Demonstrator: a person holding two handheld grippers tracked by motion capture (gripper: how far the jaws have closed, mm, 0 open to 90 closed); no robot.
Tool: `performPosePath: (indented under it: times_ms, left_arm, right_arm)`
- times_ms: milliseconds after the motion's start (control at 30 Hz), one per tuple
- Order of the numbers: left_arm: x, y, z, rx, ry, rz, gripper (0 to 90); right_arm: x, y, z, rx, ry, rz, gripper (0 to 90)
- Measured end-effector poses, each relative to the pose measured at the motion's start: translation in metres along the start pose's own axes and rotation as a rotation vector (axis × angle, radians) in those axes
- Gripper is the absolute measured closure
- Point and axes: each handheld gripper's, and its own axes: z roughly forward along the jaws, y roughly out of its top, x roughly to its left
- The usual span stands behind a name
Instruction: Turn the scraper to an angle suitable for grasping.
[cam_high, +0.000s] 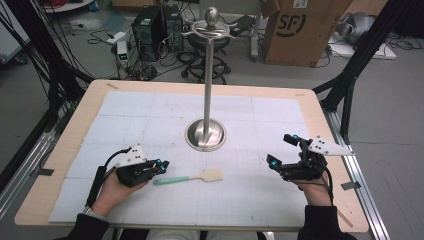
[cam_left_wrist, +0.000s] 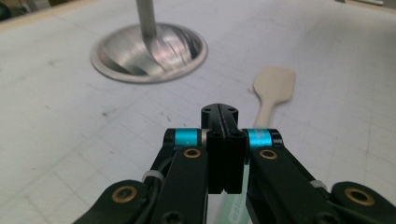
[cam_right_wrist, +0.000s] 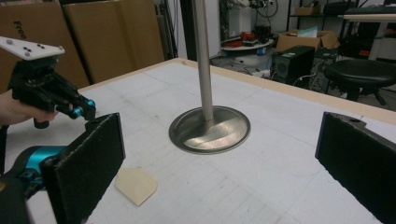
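Left hand-held gripper (cam_high: 159, 165) is pinched shut at the spatula's (cam_high: 189, 178) green handle end, though you can't confirm it holds it; long axis runs rightward along the tabletop (cam_high: 250, 200) toward your gaping right hand-held gripper (cam_high: 281, 150).

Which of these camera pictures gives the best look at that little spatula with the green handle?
The high view: the whole spatula lies there on the mat, green handle and pale blade together. The left gripper view shows its blade and a strip of handle under the jaws; the right gripper view shows part of the blade.
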Motion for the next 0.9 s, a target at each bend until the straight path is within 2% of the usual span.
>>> performPosePath:
  times_ms: [167, 233, 267, 500, 667, 733, 867, 900]
  left_arm:
    - [-0.004, -0.004, 0.008, 0.046, -0.049, 0.003, 89.9]
    - [-0.005, -0.005, 0.010, 0.061, -0.055, 0.009, 89.8]
    - [-0.007, -0.007, 0.013, 0.084, -0.070, 0.012, 89.8]
    - [-0.009, -0.010, 0.019, 0.126, -0.109, 0.015, 89.9]
    - [-0.008, -0.010, 0.019, 0.125, -0.117, 0.010, 89.9]
    - [-0.009, -0.011, 0.019, 0.138, -0.142, -0.010, 89.9]
    - [-0.009, -0.011, 0.020, 0.143, -0.151, 0.007, 89.9]
    - [-0.009, -0.011, 0.020, 0.139, -0.150, -0.001, 89.9]
  right_arm:
    - [0.000, 0.000, 0.001, 0.000, 0.001, 0.004, 0.5]
    - [0.000, -0.001, 0.001, 0.001, 0.002, 0.001, 0.5]
    - [0.000, -0.001, 0.001, 0.001, 0.002, 0.002, 0.5]
    - [0.000, -0.002, 0.002, 0.005, 0.003, 0.009, 0.5]
    - [-0.001, -0.003, 0.003, 0.007, 0.004, 0.010, 0.5]
    - [-0.001, -0.003, 0.003, 0.010, 0.004, 0.009, 0.5]
    - [-0.001, -0.003, 0.003, 0.009, 0.004, 0.011, 0.5]
    - [-0.001, -0.003, 0.003, 0.008, 0.005, 0.010, 0.5]
